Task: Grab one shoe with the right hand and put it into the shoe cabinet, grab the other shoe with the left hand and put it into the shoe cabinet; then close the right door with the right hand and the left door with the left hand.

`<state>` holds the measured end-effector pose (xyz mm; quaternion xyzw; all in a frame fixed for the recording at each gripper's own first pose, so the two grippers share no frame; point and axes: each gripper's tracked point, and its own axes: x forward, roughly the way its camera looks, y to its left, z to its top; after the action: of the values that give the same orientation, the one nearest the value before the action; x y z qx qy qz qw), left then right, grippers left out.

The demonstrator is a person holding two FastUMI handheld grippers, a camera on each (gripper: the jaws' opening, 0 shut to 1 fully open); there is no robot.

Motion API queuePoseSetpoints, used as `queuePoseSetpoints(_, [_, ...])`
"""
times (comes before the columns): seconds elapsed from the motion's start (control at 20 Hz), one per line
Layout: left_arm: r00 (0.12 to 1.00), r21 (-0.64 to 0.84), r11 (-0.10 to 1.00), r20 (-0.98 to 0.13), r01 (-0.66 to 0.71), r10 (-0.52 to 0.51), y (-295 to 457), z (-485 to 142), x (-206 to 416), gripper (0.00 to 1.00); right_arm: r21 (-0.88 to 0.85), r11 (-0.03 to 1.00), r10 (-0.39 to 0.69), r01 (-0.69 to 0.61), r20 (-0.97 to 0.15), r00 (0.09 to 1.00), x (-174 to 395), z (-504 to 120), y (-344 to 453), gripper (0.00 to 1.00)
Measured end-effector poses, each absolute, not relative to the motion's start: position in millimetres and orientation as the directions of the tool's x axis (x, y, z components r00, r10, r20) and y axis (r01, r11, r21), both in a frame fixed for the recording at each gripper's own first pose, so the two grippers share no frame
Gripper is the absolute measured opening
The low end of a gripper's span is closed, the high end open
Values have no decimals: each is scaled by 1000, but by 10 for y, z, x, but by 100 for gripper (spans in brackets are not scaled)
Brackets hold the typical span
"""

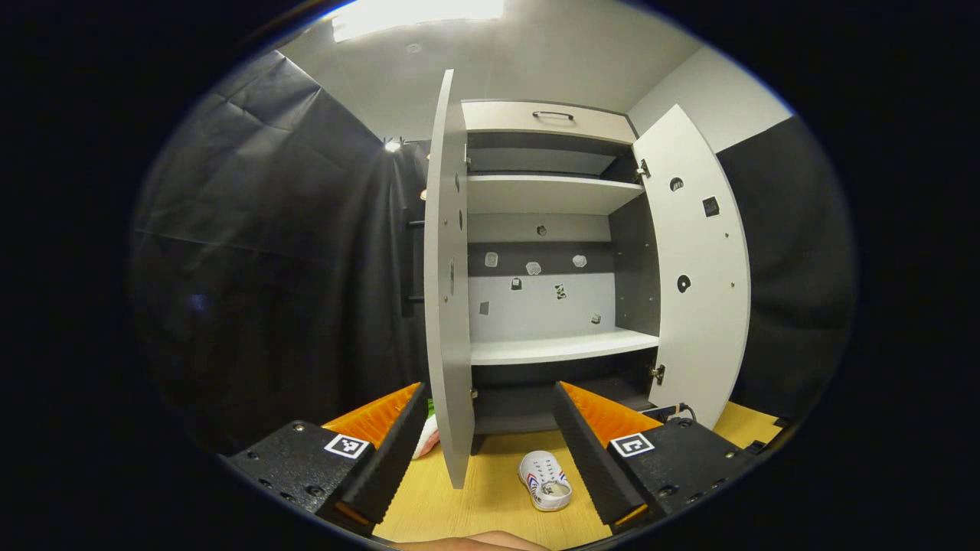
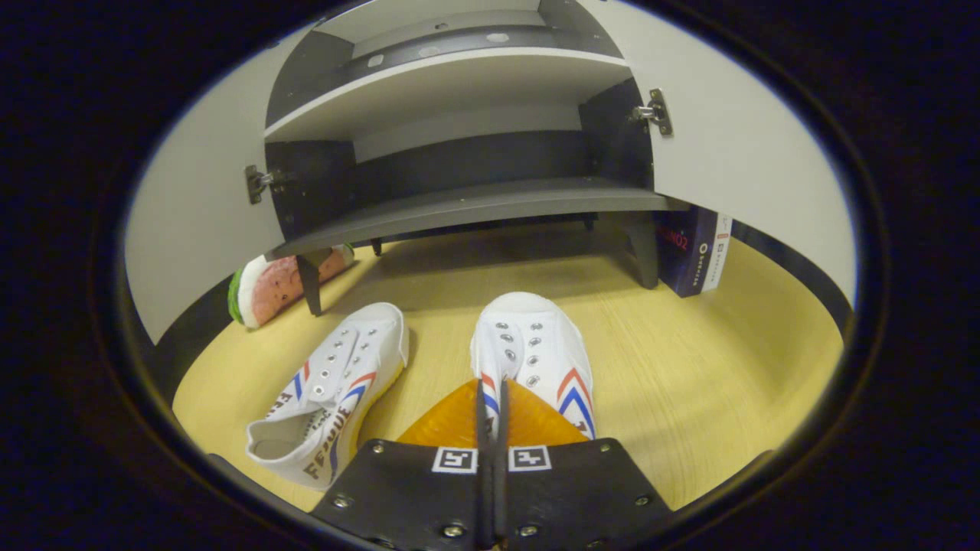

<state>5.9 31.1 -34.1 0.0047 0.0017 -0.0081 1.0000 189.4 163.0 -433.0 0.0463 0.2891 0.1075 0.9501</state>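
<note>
Right gripper sits low over the floor, pointed fwd at the cabinet's bottom opening, jaws brought together on the heel/collar of the nearer shoe; both fingers look pressed on its rear edge, w/ only a thin slit between them. That shoe rests toe-first toward the cabinet, sole on the floor. Second shoe lies just beside it on the left of the right gripper view, angled, toe toward the cabinet leg, apart from the held one. Watermelon-slice toy lies by that leg, under the left door's lower edge. Dark box stands on the floor by the far leg, near the right door. Bottom shelf is bare, its front edge a short way ahead of the shoe toe, w/ open floor between. Left gripper is held higher and farther back, level, facing the shoe cabinet straight on, jaws wide apart, holding nothing. Left door stands edge-on betw. its fingers in the left gripper view, swung fully out; right door also swung wide, so the shelves are open to the front. One shoe shows on the floor below, betw. the door edge and the right-hand finger. Middle shelf and upper shelf carry nothing; a drawer w/ handle tops the cabinet.
</note>
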Motion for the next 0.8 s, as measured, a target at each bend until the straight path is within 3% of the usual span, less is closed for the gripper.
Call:
queuePoseSetpoints(0.4, [1000, -3, 1000, -15, 18, -18, 380, -425, 102, 99, 194, 950, 307, -245, -442, 843, 1536, -3672, 1611, 0])
queuePoseSetpoints(0.8, [999, -10, 1000, -38, 29, -29, 336, -533, 165, 99, 103, 943, 333, -317, -239, 912, 1287, -1731, 1464, 0])
